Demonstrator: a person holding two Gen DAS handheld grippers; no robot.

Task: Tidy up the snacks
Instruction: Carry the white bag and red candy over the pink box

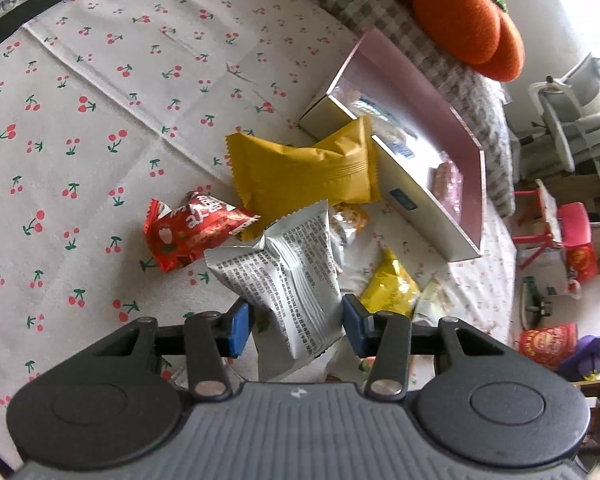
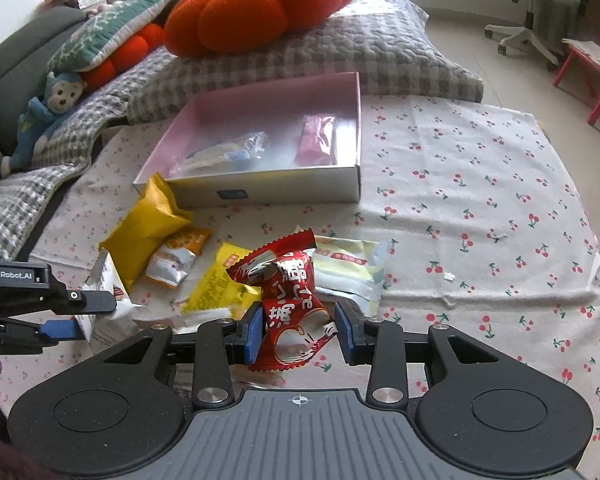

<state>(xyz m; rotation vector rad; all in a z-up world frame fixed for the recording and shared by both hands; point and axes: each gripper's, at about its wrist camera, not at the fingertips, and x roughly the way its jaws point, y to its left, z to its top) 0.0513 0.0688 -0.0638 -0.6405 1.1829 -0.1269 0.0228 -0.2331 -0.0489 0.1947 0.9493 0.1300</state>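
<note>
My left gripper point(image 1: 296, 328) is shut on a silver snack packet point(image 1: 284, 280) with small print, its blue pads pressing both sides. The right wrist view shows this gripper point(image 2: 88, 316) at the left edge. My right gripper point(image 2: 300, 332) is shut on a crumpled red packet point(image 2: 288, 300), held just above the cherry-print cloth point(image 2: 480, 200). An open pink-lined box point(image 2: 260, 190) lies beyond, holding a clear packet point(image 2: 224, 152) and a pink one point(image 2: 316, 140). Loose between box and grippers lie a large yellow packet point(image 2: 144, 232), a small orange one point(image 2: 178, 256) and a yellow one point(image 2: 220, 284).
A pale packet point(image 2: 348, 268) lies behind the red one. In the left wrist view a red packet point(image 1: 188, 232) sits left of the silver one. A pumpkin cushion point(image 2: 260, 4) on a checked pillow point(image 2: 340, 56) stands behind the box. An office chair point(image 2: 528, 12) is far right.
</note>
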